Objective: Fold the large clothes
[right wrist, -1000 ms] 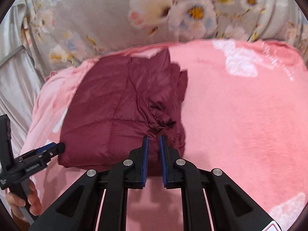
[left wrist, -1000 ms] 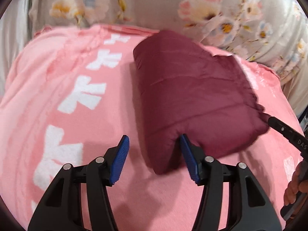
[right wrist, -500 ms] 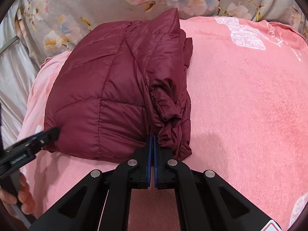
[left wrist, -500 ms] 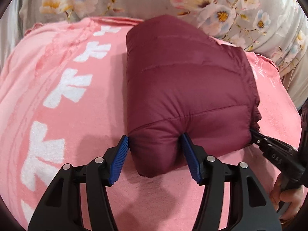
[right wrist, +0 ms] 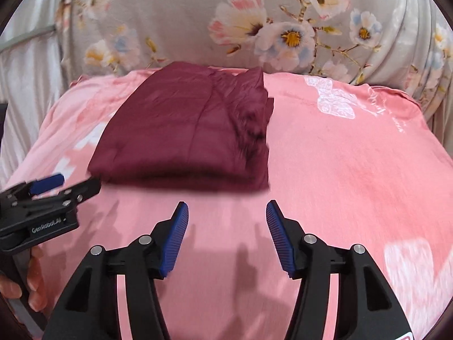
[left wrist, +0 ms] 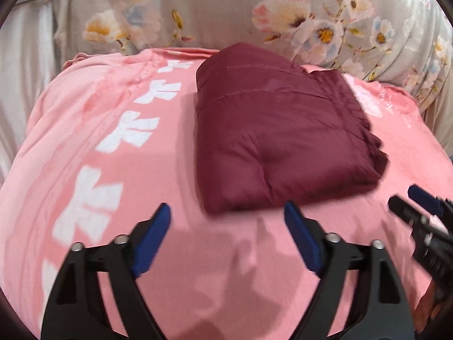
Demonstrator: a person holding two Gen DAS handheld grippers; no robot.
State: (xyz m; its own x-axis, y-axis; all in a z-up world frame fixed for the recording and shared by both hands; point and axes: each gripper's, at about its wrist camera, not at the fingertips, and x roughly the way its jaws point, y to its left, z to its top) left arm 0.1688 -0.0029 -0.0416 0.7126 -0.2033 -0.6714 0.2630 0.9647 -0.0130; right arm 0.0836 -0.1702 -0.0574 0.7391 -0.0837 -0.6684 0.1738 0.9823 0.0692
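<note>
A dark red quilted jacket (left wrist: 271, 130) lies folded into a thick flat bundle on the pink blanket (left wrist: 85, 147); the right wrist view shows the same jacket (right wrist: 187, 130) left of centre. My left gripper (left wrist: 227, 211) hovers just short of its near edge, jaws opening, nothing between the blue pads. My right gripper (right wrist: 227, 208) also sits back from the near edge, jaws opening and empty. Each gripper shows at the side of the other's view: the right gripper (left wrist: 407, 201) at the right edge, the left gripper (right wrist: 70, 184) at the left edge.
The pink blanket (right wrist: 339, 164) with white prints covers the bed. A grey floral cover (right wrist: 254, 28) rises behind the jacket. A pale curtain (left wrist: 25, 45) hangs at the left. A person's fingers (right wrist: 31, 277) hold the left gripper's handle.
Both grippers have let go of the jacket and pulled back from it. The jacket has dropped from a raised, bunched shape to lying flat on the blanket.
</note>
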